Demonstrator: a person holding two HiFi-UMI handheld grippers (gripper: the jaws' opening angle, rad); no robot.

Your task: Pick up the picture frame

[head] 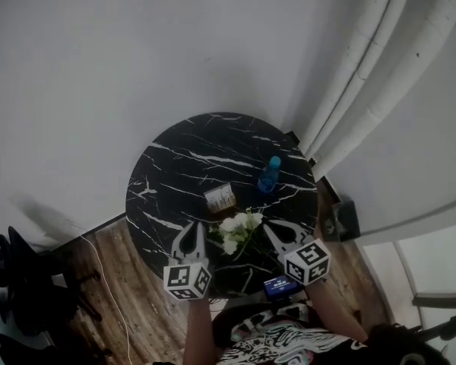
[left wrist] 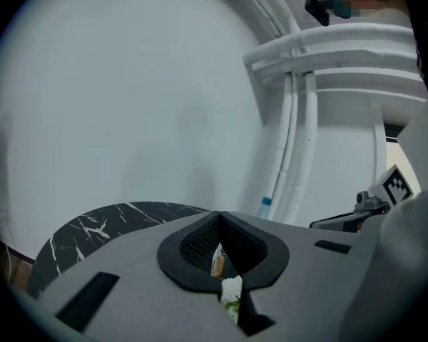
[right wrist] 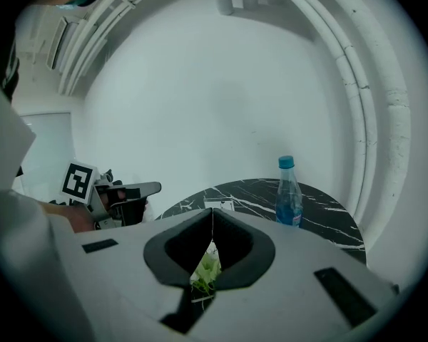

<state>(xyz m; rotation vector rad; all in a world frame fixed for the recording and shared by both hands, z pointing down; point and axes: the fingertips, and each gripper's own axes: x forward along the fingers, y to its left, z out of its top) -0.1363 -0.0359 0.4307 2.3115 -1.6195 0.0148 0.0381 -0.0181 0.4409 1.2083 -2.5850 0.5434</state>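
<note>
Left gripper [head: 191, 228], flowers [head: 239, 230] (perhaps) blocking frame [head: 220, 198], bottle [head: 270, 175]

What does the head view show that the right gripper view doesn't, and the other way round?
Head view only: the wooden floor and the right gripper from above. Right gripper view only: its jaws close up, shut on nothing. Both: the marble table, blue bottle, picture frame, white flowers and left gripper.

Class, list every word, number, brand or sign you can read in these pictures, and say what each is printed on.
No readable text anywhere.
Bottle label: blurred.
Picture frame: its print is too small.
Marker cubes: square patterns only, no letters.
Blue screen near the person's waist: too small.
</note>
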